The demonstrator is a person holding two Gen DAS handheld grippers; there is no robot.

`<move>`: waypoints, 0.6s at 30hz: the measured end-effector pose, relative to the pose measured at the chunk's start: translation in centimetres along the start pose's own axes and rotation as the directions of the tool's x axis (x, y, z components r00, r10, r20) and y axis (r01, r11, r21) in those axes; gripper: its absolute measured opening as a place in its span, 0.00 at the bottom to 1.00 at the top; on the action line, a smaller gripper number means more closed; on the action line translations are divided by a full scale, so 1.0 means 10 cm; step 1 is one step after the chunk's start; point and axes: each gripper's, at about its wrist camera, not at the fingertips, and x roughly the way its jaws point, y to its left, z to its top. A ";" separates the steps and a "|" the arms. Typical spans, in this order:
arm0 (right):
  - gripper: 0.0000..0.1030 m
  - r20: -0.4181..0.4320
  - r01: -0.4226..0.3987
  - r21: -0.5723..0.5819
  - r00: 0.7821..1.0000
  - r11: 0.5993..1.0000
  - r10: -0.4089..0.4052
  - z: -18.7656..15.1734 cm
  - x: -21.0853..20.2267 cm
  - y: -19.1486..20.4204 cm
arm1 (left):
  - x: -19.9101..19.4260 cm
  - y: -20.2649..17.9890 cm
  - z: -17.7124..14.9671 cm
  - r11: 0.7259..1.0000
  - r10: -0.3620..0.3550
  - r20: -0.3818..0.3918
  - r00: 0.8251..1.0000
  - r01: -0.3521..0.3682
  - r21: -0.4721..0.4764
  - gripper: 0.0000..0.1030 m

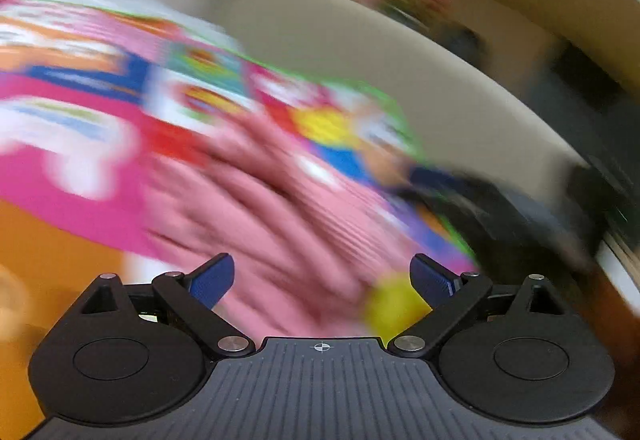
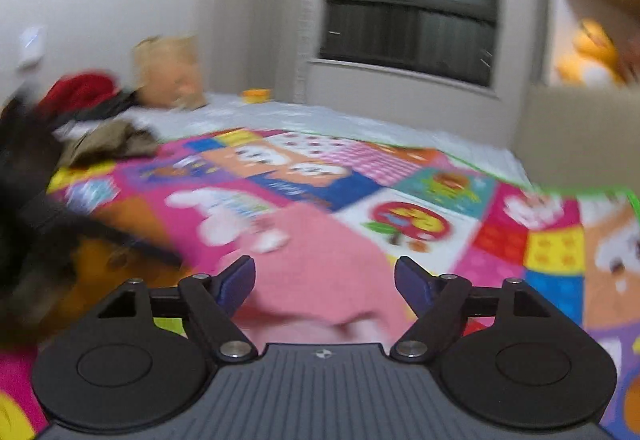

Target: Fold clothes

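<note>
Left gripper (image 1: pixel 322 280) wide, gripping nothing, above a pink garment (image 1: pixel 280 208) at frame centre on a colourful play mat (image 1: pixel 80 88). Right gripper (image 2: pixel 324 280) equally wide, pink garment (image 2: pixel 320 264) between its fingers low in frame. Heap of clothes (image 2: pixel 96 120) at upper left.
</note>
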 end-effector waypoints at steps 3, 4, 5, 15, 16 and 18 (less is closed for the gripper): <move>0.76 -0.002 0.014 -0.101 1.000 0.995 -0.014 -0.07 0.13 0.36 | 0.06 0.16 0.10 0.990 0.137 0.043 0.990 -0.135 -0.047 0.92; 0.76 -0.003 0.025 -0.132 1.000 0.991 -0.026 -0.09 0.19 0.47 | 0.11 0.16 0.09 0.987 0.154 0.038 0.987 -0.152 -0.053 0.85; 0.76 -0.004 0.066 -0.153 0.998 0.986 -0.068 -0.10 0.26 0.55 | 0.17 0.15 0.07 0.985 0.167 0.031 0.985 -0.165 -0.057 0.82; 0.76 0.081 0.397 -0.280 0.917 0.874 -0.391 -0.34 0.35 0.83 | 0.29 0.12 -0.10 0.973 0.227 0.010 0.974 -0.227 0.028 0.74; 0.76 0.073 0.389 -0.277 0.920 0.879 -0.384 -0.32 0.36 0.84 | 0.30 0.11 -0.12 0.972 0.232 0.010 0.973 -0.232 0.037 0.74; 0.76 0.051 0.365 -0.301 0.929 0.881 -0.367 -0.33 0.43 0.90 | 0.31 0.11 -0.15 0.969 0.241 0.009 0.970 -0.241 0.056 0.73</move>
